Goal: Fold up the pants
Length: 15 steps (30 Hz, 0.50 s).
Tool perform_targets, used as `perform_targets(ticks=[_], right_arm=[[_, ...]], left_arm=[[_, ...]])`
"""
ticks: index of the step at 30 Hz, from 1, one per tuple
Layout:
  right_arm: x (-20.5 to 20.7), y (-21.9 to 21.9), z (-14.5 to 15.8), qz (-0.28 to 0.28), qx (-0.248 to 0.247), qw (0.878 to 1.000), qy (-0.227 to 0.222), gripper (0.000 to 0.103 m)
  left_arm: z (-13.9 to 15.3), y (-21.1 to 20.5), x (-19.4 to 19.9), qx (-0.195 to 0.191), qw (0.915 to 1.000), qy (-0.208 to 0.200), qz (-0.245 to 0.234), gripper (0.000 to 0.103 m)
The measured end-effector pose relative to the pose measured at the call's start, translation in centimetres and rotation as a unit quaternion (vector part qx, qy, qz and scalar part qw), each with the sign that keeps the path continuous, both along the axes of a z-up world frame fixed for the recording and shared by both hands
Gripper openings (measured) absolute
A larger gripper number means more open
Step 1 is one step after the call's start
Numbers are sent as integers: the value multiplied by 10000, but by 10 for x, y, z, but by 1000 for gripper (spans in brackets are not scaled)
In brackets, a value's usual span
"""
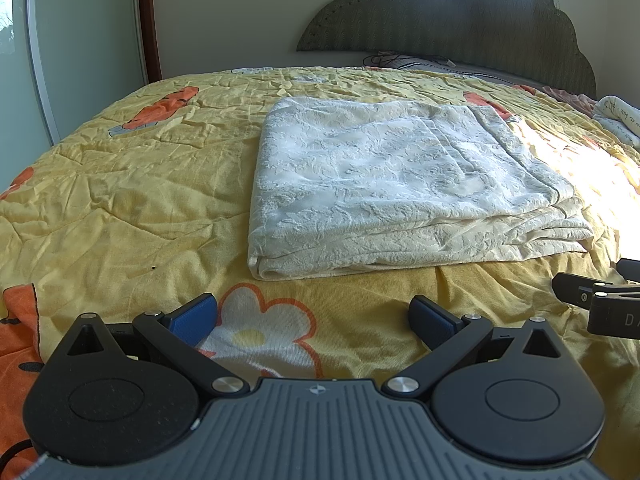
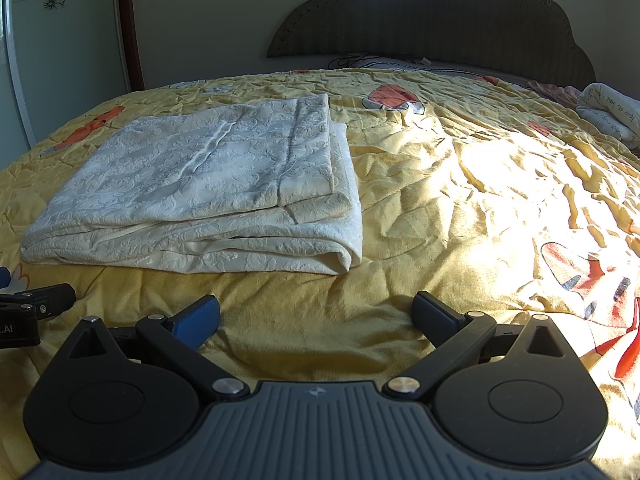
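The cream textured pants point(image 1: 392, 184) lie folded in a flat rectangular stack on the yellow bedspread point(image 1: 120, 200). In the right wrist view the pants point(image 2: 208, 188) sit to the left. My left gripper point(image 1: 314, 318) is open and empty, a short way in front of the stack's near edge. My right gripper point(image 2: 316, 316) is open and empty, in front of the stack's right corner. The right gripper's body shows at the right edge of the left wrist view point(image 1: 600, 300); the left gripper's body shows at the left edge of the right wrist view point(image 2: 32, 308).
A dark scalloped headboard point(image 1: 460, 20) stands at the far end of the bed. A rolled white cloth point(image 2: 608, 114) lies at the far right. A sliding door point(image 1: 60, 40) is at the left. Bright sunlight falls on the bedspread's right side point(image 2: 500, 200).
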State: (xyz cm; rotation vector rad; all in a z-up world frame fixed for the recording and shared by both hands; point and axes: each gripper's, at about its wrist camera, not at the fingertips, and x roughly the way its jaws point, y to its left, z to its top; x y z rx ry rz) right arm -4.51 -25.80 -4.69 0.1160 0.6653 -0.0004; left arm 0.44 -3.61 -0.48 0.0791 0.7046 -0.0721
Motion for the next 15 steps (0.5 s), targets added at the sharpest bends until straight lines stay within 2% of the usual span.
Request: perform_targets(ticks=[15], right_arm=[[0, 0, 0, -4, -4, 10000, 0, 103]], left_arm=[[0, 0, 1, -28, 10000, 29, 13, 103]])
